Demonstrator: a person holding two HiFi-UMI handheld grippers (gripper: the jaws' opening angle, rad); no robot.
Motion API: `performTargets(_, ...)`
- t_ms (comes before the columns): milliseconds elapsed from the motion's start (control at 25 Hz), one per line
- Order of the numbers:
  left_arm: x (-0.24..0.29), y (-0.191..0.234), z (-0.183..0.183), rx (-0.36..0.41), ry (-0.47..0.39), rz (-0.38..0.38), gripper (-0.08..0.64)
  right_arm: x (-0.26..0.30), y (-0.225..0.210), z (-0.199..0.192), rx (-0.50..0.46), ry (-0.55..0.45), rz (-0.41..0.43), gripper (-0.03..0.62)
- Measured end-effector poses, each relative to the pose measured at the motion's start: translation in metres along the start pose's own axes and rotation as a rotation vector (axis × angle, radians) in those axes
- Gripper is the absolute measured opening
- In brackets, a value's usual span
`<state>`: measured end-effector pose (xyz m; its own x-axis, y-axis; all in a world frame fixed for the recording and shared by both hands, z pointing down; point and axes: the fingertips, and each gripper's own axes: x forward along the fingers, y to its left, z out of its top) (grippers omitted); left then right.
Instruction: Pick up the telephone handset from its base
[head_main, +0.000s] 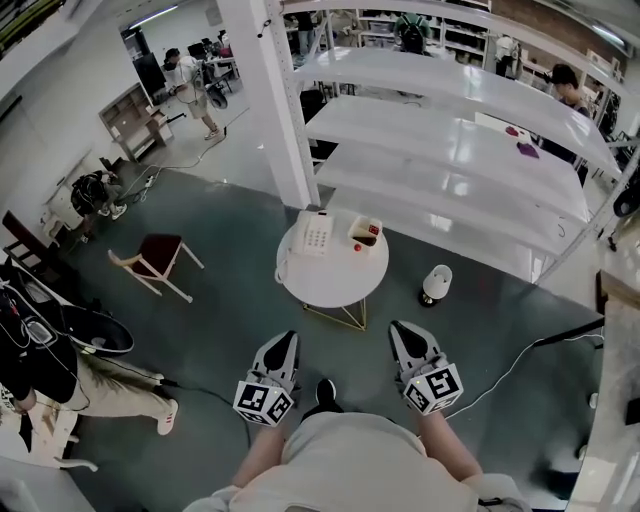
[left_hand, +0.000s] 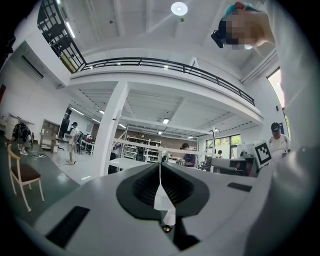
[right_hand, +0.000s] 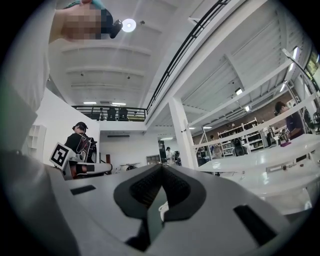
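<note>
Head view: left claw (head_main: 288, 340) and right claw (head_main: 398, 329) closed, both empty.

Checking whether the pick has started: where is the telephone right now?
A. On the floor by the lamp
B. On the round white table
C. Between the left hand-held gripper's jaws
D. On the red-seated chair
B: the telephone lies on the round white table, ahead of the left hand-held gripper and the right hand-held gripper, both shut with nothing between their jaws.
</note>
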<state>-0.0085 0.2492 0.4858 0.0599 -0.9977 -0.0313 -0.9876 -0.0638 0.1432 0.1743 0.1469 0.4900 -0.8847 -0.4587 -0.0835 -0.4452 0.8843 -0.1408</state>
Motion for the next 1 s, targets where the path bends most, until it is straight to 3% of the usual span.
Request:
performTargets(440,0.062,0.041,-0.013,-0.028,0.011,-0.039,0.021,0.047,-0.038,-0.016,0.01,0.03,-0.05,0.008)
performTargets(720,0.141,0.107,-0.019,-0.042,0.031,-0.07,0.021,0.12,-0.085,-0.022,-0.011,0.053,-0.113,0.008)
performTargets(1000,0.227,0.179,0.001,-0.001,0.046,-0.124,0.021,0.199,-0.13,-0.019,-0.025,0.078,-0.19,0.008)
